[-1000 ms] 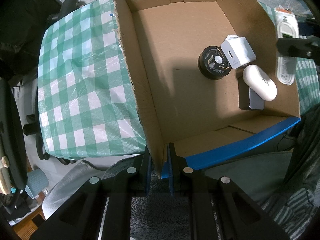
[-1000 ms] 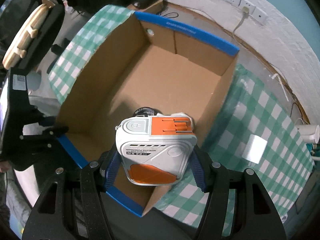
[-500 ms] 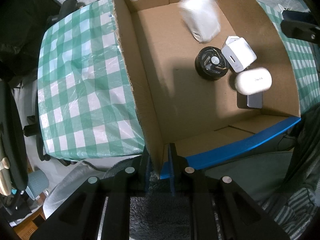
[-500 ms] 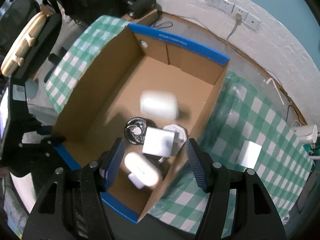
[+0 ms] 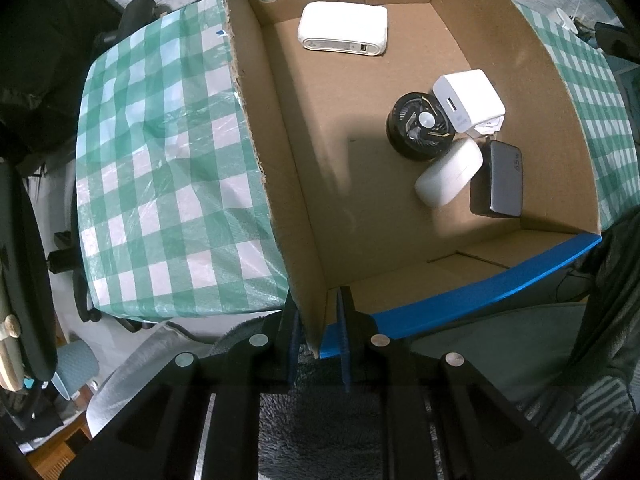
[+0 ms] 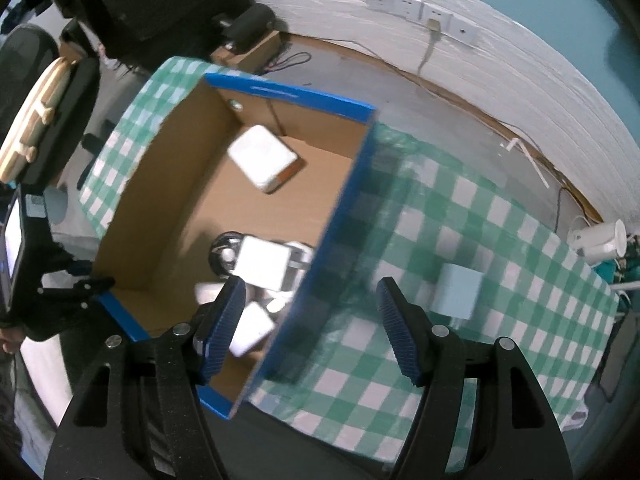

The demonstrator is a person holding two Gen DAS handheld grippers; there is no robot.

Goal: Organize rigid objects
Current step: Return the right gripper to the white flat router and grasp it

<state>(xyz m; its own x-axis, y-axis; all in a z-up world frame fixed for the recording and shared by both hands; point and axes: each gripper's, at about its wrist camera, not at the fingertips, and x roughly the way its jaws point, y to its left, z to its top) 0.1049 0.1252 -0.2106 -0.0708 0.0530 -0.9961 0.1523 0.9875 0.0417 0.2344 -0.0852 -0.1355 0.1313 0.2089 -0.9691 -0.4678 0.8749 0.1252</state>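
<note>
My left gripper (image 5: 318, 314) is shut on the near corner wall of the open cardboard box (image 5: 272, 140) and points straight down. Inside lie a white and orange power pack (image 5: 344, 28) at the far end, a black round fan (image 5: 418, 126), a white charger cube (image 5: 468, 98), a white oval case (image 5: 448, 176) and a dark power brick (image 5: 498, 178). My right gripper (image 6: 308, 300) is open and holds nothing. It hangs over the blue side wall of the box (image 6: 344, 208). The power pack (image 6: 262, 156) shows deep in the box.
The box stands on a table with a green checked cloth (image 6: 460, 216). A pale square block (image 6: 456, 290) lies on the cloth right of the box. A white jug (image 6: 600, 238) stands at the table's far right edge. Chairs (image 5: 24, 272) stand beside the table.
The power pack left my right gripper, dropped into the box and came to rest at its far end. The right gripper opened and moved right over the box wall. The oval case shifted.
</note>
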